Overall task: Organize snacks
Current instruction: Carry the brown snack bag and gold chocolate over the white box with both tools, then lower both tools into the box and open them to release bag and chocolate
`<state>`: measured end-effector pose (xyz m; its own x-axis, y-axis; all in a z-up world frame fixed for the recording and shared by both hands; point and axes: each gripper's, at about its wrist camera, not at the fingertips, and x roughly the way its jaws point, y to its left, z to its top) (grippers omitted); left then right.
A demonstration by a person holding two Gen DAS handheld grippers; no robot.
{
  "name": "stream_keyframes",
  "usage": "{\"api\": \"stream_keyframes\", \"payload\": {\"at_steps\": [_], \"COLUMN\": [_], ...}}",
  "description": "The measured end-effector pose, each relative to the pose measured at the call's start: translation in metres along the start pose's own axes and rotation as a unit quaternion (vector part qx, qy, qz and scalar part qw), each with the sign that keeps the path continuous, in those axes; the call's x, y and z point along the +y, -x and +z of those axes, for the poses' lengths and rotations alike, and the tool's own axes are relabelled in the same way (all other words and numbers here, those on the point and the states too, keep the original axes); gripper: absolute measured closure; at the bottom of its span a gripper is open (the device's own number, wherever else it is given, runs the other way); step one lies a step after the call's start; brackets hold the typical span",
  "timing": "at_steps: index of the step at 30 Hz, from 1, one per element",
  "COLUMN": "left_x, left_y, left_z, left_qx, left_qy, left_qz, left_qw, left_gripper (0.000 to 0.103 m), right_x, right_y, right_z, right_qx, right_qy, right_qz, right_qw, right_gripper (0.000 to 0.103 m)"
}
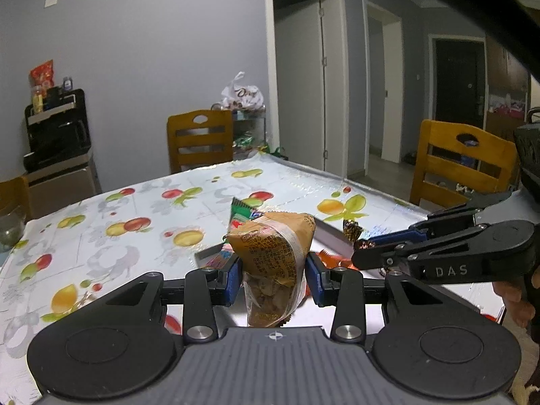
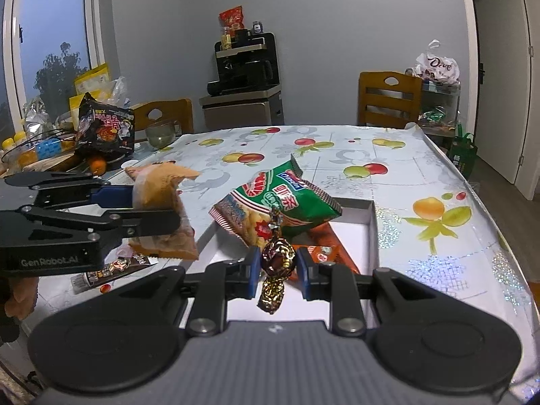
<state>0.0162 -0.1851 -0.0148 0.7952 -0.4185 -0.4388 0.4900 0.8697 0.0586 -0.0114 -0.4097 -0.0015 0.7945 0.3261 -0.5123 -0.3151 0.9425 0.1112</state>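
Note:
My left gripper (image 1: pixel 274 276) is shut on a tan snack packet (image 1: pixel 273 253) and holds it above the table; the gripper (image 2: pixel 158 209) and the packet (image 2: pixel 162 209) also show at the left of the right wrist view. My right gripper (image 2: pixel 278 270) is shut on a brown-and-gold wrapped candy (image 2: pixel 276 260), held over the near edge of a white shallow box (image 2: pixel 373 233). The right gripper (image 1: pixel 362 249) also shows at the right of the left wrist view. In the box lie a green chip bag (image 2: pixel 293 199) and an orange packet (image 2: pixel 324 253).
A dark snack stick (image 2: pixel 111 270) lies on the fruit-print tablecloth (image 2: pixel 405 175) left of the box. Cluttered packets and a noodle bag (image 2: pixel 104 125) sit at the far left. Wooden chairs (image 2: pixel 388 98) stand around the table.

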Motion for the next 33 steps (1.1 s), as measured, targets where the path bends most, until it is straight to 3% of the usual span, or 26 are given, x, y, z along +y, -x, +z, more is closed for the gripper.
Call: {"api": "stream_keyframes", "payload": {"at_steps": [19,33], "left_x": [-0.004,-0.004], "left_y": [-0.043,-0.057], "left_z": [-0.007,-0.011], "left_qx": [0.039,0.047], "left_qy": [0.014,0.019], "left_qz": [-0.007,-0.01], "left_qw": [0.9991,0.9987], "left_gripper": [0.062,0.062], "right_x": [-0.012,-0.021], "right_y": [-0.018,-0.029], "right_z": [-0.007,-0.011], "right_qx": [0.017,0.027], "right_qy": [-0.013,-0.026], "right_qz": [-0.025,-0.038], "right_qw": [0.999,0.999], "right_gripper": [0.08,0.08]}}
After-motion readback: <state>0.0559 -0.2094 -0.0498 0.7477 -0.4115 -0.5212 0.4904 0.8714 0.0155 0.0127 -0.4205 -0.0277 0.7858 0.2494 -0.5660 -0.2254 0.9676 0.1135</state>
